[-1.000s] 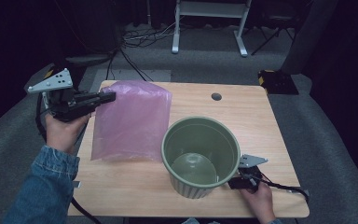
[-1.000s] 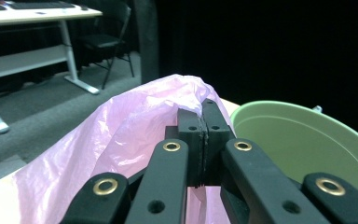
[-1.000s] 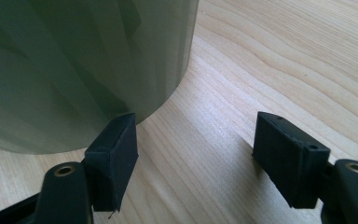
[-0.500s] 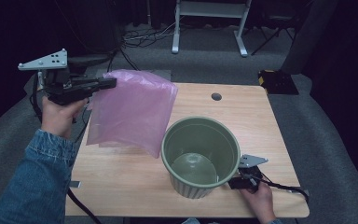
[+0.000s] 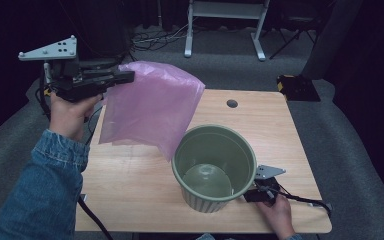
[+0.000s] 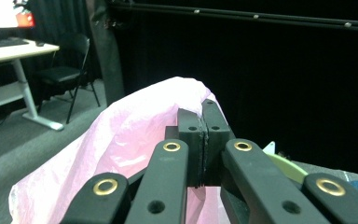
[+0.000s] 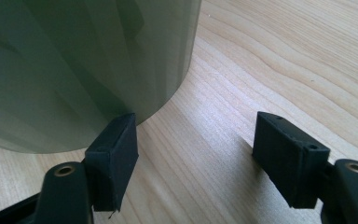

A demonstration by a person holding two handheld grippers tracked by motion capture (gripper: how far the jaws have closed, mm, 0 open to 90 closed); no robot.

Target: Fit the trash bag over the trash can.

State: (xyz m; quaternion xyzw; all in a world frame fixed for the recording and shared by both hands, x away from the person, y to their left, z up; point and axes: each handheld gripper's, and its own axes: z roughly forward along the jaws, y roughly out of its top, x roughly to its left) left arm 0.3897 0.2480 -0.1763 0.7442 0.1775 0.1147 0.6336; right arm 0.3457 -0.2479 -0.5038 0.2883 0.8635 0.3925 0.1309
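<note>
A pink plastic bag hangs in the air above the wooden surface, its lower corner draping by the rim of a green ribbed bucket. The left gripper is clenched on the bag's top edge. The right gripper rests released on the surface, one jaw beside the bucket's base

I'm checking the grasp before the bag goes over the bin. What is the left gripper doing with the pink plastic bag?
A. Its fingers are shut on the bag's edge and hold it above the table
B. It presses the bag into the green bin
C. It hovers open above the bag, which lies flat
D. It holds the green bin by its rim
A: the left gripper has its fingers pinched together on the pink plastic bag, which hangs above the table beside the green bin.
</note>
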